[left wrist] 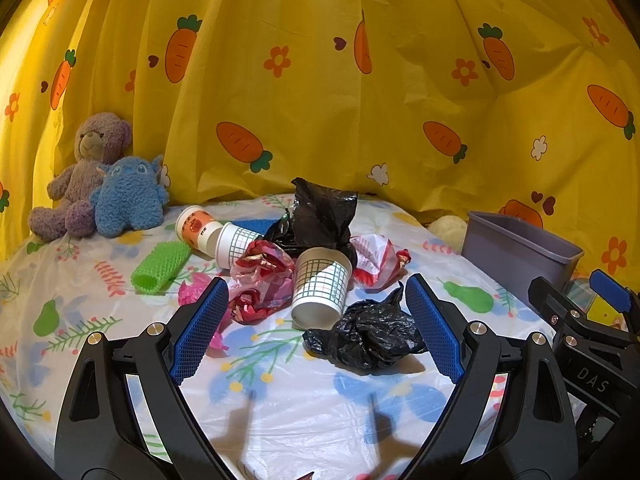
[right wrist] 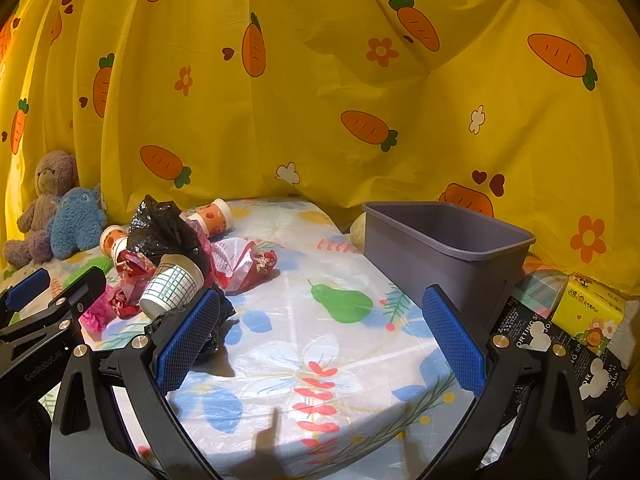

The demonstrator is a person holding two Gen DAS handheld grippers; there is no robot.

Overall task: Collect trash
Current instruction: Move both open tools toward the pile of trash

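both tongs [left wrist: 316, 332] [right wrist: 320, 336] spread, seemingly hovering.

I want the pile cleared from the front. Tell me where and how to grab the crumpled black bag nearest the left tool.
Grip the crumpled black bag across its bunched middle, coming straight from the front with the open left tool. It lies low and loose on the table cover, apart from the checked cup, and probably squeezes easily.
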